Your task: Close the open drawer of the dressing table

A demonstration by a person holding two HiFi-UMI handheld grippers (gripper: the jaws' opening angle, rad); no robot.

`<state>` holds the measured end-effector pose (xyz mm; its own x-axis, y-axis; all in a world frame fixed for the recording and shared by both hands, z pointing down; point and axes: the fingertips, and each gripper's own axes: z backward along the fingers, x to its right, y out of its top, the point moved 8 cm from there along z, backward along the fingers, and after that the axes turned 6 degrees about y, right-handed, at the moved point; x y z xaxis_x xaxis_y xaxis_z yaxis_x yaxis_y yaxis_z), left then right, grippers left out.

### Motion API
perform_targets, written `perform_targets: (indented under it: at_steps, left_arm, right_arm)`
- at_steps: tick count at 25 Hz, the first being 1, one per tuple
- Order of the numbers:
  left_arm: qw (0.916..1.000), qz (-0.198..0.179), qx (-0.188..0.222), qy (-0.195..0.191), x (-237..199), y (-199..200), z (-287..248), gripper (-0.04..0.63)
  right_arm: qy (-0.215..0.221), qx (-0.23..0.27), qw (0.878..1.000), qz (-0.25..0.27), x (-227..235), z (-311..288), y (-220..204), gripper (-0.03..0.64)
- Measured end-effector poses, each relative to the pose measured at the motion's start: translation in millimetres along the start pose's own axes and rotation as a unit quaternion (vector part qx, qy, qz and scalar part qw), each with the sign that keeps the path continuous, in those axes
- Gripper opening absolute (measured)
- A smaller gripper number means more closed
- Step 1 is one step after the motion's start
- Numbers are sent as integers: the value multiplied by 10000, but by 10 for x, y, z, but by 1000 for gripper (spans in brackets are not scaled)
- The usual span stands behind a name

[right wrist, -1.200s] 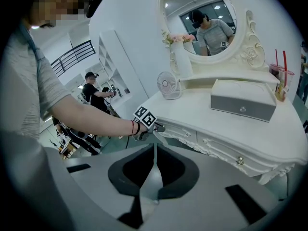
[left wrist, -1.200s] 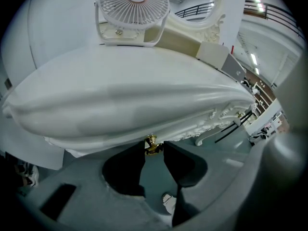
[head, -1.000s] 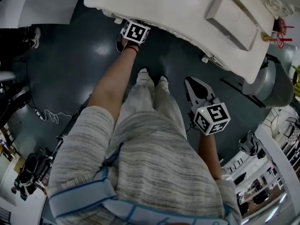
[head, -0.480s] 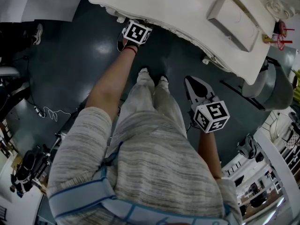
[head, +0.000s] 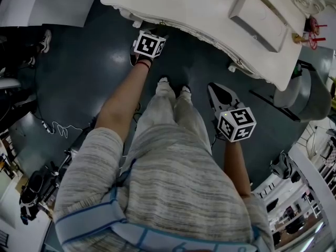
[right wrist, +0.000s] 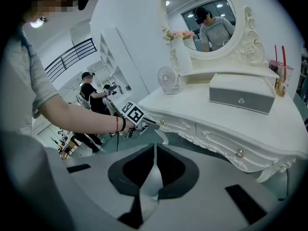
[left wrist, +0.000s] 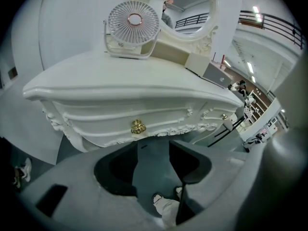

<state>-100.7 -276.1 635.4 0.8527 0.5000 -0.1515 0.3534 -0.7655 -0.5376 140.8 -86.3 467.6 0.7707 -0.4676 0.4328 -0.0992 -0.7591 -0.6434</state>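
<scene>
One round brass knob (left wrist: 137, 126) fronts the carved, glossy white drawer (left wrist: 110, 117). Left gripper (left wrist: 153, 165) jaws have just spread, empty. Right gripper (right wrist: 155, 150) jaws are pressed together; its view, not the left's, shows a red-strawed cup (right wrist: 279, 67).

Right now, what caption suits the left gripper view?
Left gripper, jaws just opened and empty, facing the gold knob on the closed drawer of the dressing table.

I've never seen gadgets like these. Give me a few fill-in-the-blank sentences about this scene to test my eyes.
1. The left gripper has its jaws ____, with nothing between them.
2. The right gripper has its jaws ____.
3. The drawer knob ahead of the left gripper is ____ coloured.
4. The fan stands on the ____ dressing table.
Missing words: open; shut; gold; white. The left jaws have just been opening.
</scene>
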Motion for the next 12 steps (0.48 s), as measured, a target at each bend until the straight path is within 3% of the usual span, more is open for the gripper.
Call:
perform_targets:
  at_steps: [12]
  left_arm:
    - [9983,-124,292,-491,621,-171,373,202]
  right_arm:
    - [-61,180,9998,-88,-10,146,-193,12]
